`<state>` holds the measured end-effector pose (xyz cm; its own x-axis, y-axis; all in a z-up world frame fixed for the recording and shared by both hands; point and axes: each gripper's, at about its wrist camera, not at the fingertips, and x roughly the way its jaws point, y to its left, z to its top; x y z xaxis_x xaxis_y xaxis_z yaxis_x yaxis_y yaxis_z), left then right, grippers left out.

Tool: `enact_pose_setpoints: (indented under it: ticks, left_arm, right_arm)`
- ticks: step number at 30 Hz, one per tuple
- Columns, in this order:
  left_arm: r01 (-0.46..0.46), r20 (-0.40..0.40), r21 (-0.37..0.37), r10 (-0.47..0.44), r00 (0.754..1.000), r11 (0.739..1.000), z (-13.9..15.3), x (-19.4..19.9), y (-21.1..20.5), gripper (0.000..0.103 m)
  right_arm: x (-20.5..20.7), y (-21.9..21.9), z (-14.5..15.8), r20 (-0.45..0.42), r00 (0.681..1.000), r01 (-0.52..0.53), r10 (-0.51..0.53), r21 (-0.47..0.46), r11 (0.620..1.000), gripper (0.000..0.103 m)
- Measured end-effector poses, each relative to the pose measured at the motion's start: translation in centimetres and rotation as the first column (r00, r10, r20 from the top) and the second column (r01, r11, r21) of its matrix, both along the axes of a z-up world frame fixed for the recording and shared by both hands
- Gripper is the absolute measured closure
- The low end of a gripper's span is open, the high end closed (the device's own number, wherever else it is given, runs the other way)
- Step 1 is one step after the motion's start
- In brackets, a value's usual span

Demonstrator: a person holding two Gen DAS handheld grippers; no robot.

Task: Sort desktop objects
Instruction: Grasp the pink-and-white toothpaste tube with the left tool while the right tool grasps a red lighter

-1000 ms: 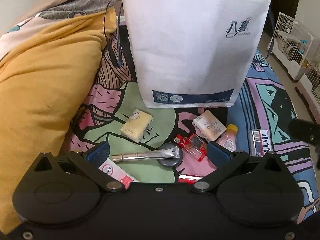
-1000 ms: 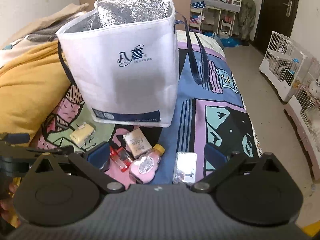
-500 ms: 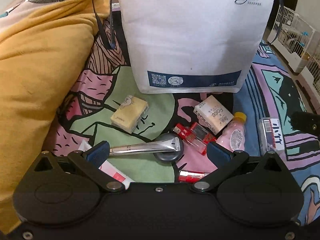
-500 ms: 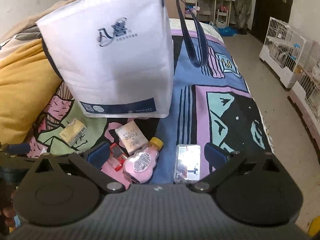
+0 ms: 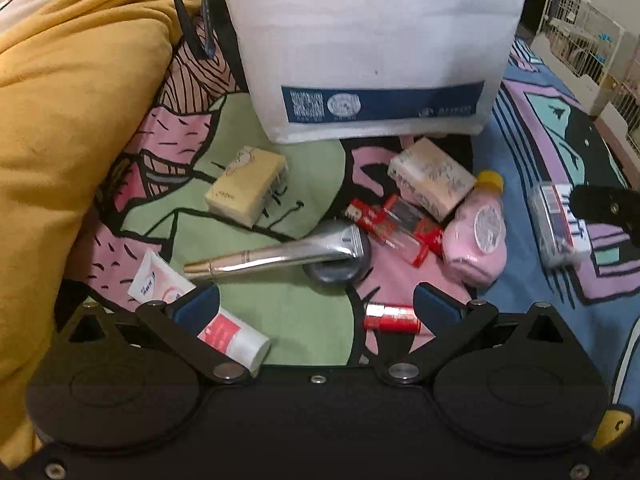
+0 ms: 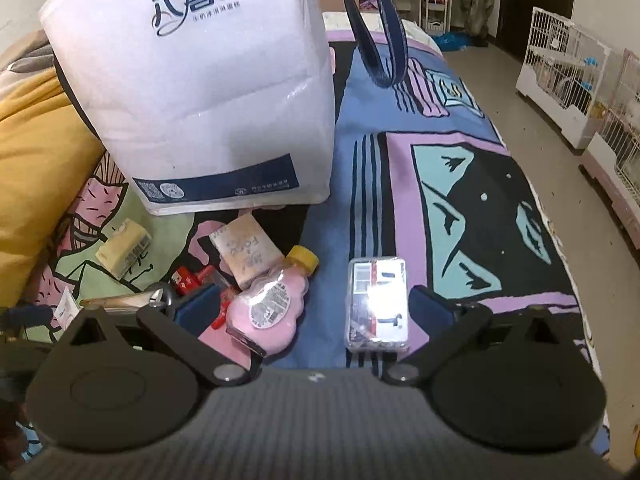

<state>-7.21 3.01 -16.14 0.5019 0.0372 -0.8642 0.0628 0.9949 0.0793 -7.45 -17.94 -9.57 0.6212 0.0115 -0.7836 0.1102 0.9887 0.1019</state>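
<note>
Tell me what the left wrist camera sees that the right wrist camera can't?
Only the left wrist view shows the small red tube near the left tool, and the whole silver tube. Only the right wrist view shows the bag's logo and the floor. Both show the white bag, pink bottle and yellow box.

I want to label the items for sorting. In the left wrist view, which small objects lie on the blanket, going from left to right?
White and red tube → yellow box → silver tube → red clear case → pink bottle → clear packet with barcode.
</note>
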Motion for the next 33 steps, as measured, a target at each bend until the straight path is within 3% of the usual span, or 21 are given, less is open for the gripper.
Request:
enact_pose_setpoints:
  ticks: [12,18,21,27,33]
  left_arm:
    - [0.044,-0.04,-0.019,-0.045,0.998,0.999,-1.2,-1.1,2.2,0.0]
    - [0.002,-0.011,0.045,-0.001,1.0,0.999,-1.1,0.1,5.9,0.0]
    - [-0.013,-0.046,0.006,0.014,0.999,1.0,-1.4,0.8,8.3,0.0]
    - [-0.007,-0.121,0.012,0.008,0.993,1.0,-3.0,1.7,10.2,0.0]
    - [-0.081,-0.207,0.004,0.08,0.975,0.997,-5.2,2.0,10.4,0.0]
  right_arm:
    - [-0.4,1.0,-2.0,-0.016,0.998,-0.06,0.059,-0.03,0.998,0.0]
    - [-0.7,1.7,-2.1,0.014,0.983,-0.18,0.181,-0.039,0.983,0.0]
    - [-0.7,3.2,-2.3,0.028,0.961,-0.273,0.275,-0.048,0.961,0.0]
    - [-0.7,6.7,-3.2,0.034,0.903,-0.426,0.429,-0.065,0.902,0.0]
    - [-0.8,9.0,-4.5,0.011,0.84,-0.541,0.542,-0.049,0.84,0.0]
